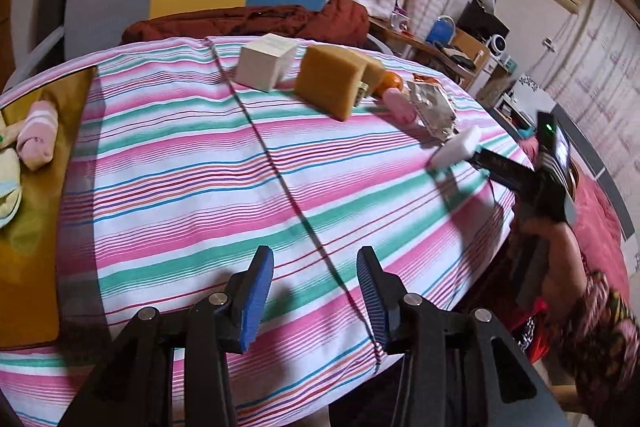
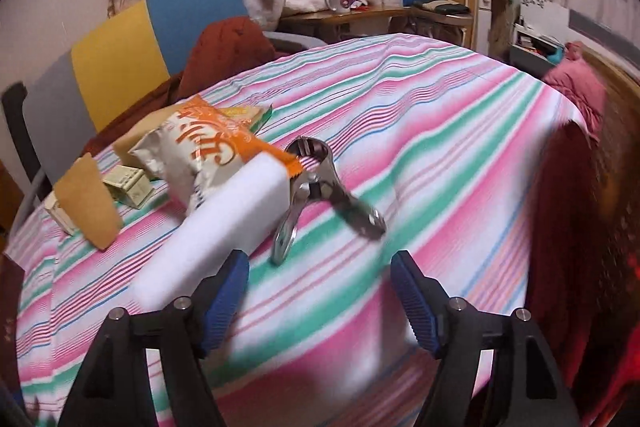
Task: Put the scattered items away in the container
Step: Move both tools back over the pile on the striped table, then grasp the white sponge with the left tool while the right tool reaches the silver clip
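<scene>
1. The olive container (image 1: 36, 187) sits at the left edge of the bench (image 1: 200, 187) and already holds a rolled pink sock (image 1: 38, 135) and some pale cloth items
2. Left to tidy: a white box (image 1: 264, 61), tan sponge (image 1: 334, 83), pink bar (image 1: 400, 105), snack packet (image 2: 192, 155), white foam block (image 2: 216, 231) and metal clip (image 2: 320, 183), all far from it
3. The left gripper (image 1: 314, 295) hovers with fingers apart, nothing between them
4. The right gripper (image 2: 320, 291) has fingers wide apart; its left finger (image 2: 224, 291) seems to touch the foam block, though blur hides it
</scene>
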A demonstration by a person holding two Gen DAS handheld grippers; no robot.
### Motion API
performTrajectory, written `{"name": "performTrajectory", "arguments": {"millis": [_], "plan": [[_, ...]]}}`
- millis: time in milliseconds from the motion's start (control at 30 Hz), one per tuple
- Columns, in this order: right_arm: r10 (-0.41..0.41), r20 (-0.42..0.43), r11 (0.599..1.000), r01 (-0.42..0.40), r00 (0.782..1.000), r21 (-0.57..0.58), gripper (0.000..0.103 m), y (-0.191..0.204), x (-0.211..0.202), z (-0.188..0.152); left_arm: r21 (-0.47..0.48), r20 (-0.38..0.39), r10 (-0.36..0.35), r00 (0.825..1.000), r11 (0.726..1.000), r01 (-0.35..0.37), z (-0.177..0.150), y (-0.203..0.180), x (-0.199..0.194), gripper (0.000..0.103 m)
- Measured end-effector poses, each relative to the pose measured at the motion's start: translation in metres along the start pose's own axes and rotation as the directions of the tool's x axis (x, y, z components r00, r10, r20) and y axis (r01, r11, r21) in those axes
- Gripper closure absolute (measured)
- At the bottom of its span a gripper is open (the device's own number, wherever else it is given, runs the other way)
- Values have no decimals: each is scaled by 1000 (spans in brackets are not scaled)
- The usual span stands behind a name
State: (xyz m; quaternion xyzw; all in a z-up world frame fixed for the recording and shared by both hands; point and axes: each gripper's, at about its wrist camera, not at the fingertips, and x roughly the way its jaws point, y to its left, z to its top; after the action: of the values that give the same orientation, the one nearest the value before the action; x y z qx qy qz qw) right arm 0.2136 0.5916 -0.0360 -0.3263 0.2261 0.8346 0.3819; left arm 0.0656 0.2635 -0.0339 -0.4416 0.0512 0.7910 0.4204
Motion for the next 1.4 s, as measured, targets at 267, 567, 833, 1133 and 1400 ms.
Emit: {"name": "performTrajectory", "arguments": {"millis": [267, 567, 833, 1133, 1400], "plan": [[-8, -11, 999, 8, 1000, -50, 21, 3, 15, 12, 4, -14, 9, 1000, 1000, -9, 2, 0, 4, 59], [-22, -53, 997, 18, 998, -79, 21, -1, 23, 16, 30, -4, 42, 999, 999, -42, 12, -5, 8, 58], [-46, -79, 990, 35, 996, -138, 22, -4, 36, 23, 46, -7, 61, 998, 997, -61, 16, -7, 13, 58], [-22, -93, 978, 3, 995, -208, 21, -11, 51, 35, 38, -13, 72, 997, 997, -72, 16, -5, 16, 58], [20, -89, 973, -40, 996, -225, 36, -2, 40, 24, 51, -17, 65, 998, 997, -64, 15, -10, 18, 58]]}}
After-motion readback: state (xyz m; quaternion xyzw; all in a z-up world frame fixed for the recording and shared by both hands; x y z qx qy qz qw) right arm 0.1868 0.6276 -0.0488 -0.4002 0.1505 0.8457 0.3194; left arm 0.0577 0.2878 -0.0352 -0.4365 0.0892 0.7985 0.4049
